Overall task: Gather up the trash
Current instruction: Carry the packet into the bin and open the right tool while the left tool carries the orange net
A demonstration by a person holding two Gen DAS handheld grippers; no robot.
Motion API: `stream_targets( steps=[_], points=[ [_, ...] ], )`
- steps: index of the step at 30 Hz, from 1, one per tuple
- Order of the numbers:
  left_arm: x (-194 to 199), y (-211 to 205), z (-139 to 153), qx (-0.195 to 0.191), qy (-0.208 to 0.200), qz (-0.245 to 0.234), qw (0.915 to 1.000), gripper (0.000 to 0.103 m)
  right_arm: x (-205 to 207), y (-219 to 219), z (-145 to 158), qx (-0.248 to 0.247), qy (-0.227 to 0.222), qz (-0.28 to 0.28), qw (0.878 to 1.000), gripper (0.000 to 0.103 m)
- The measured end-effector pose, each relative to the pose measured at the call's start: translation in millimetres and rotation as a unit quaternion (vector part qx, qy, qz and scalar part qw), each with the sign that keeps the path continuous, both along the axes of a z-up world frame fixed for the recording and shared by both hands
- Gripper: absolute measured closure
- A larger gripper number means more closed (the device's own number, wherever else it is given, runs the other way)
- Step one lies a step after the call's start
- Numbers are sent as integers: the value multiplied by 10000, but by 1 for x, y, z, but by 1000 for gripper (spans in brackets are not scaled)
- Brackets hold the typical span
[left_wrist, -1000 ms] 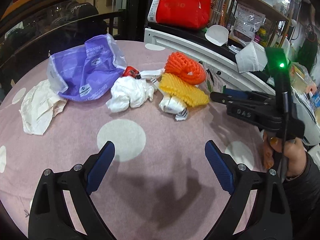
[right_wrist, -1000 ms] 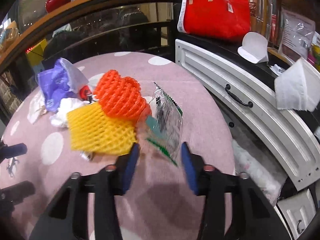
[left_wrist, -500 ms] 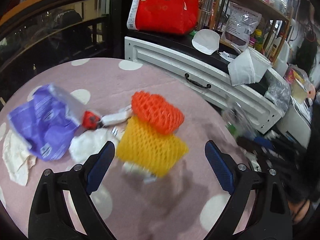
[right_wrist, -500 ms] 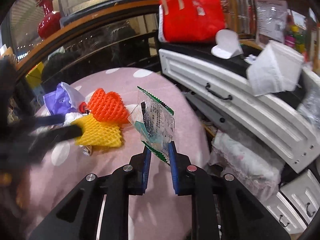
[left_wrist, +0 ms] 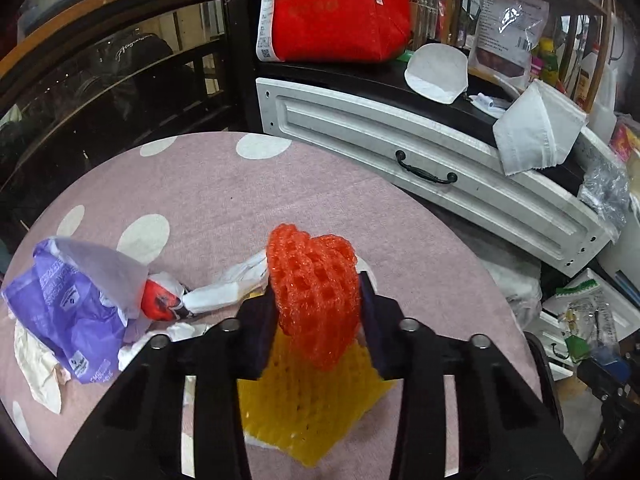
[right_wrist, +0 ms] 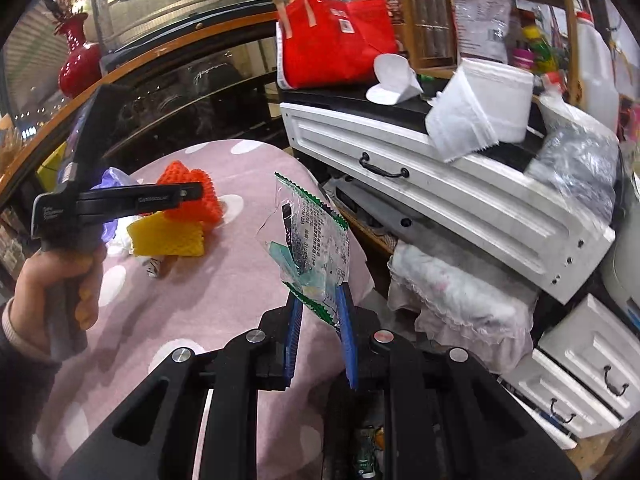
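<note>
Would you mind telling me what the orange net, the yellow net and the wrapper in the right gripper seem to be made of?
Orange net: likely soft foam mesh, matte; open cells bulge between the closing left gripper's pads.
Yellow net: seemingly the same foam mesh, matte, lying flat on the table.
Wrapper: thin clear plastic film, glossy and crinkled, with printed text and a green zigzag edge.

Two wrist fisheyes, both angled down over the table (left_wrist: 208,200).
Left view close above orange foam net (left_wrist: 312,292); right view farther back, sharing net (right_wrist: 192,188) centre left, white drawer unit (right_wrist: 440,184) right.
</note>
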State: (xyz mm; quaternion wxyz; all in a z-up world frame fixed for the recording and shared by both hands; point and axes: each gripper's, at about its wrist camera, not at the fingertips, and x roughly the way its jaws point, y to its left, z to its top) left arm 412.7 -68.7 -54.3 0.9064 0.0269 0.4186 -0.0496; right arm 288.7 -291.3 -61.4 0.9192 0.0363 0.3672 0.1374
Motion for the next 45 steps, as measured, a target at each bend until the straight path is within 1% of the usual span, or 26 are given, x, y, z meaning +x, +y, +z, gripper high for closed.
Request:
stream_targets(
  steps=[3, 5, 8, 19, 26, 29, 38, 45],
  points=[
    [-16, -2, 10, 1, -186, -47, 9998, 74, -5, -3, -1, 121, -5, -55, 9999, 84],
    [-32, -6, 19, 56, -358, -94, 9993, 74, -9, -5, -1, 213, -34, -95, 9997, 84],
    [-55, -12, 32, 36, -557, -255, 9981, 74, -18, -9, 1, 231, -101, -163, 9995, 84],
    [-143, -30, 58, -561, -816, -688, 9927, 75, -60, -25, 5, 376, -174, -275, 9988, 84],
    [-190, -42, 67, -678, -1012, -866, 9888, 75, -83, -37, 2, 457, -148, -388, 9981, 84],
    [-207, -45, 66, -800, -1002, -909, 9876, 75, -93, -43, 1, 473, -138, -455, 9977, 84],
    [-231, -53, 55, -1136, -809, -998, 9852, 75, -118, -60, -6, 377, -80, -668, 9970, 84],
    [-243, -70, 42, -1280, -621, -1185, 9827, 75, -133, -74, -24, 226, 152, -823, 9962, 84]
  ],
)
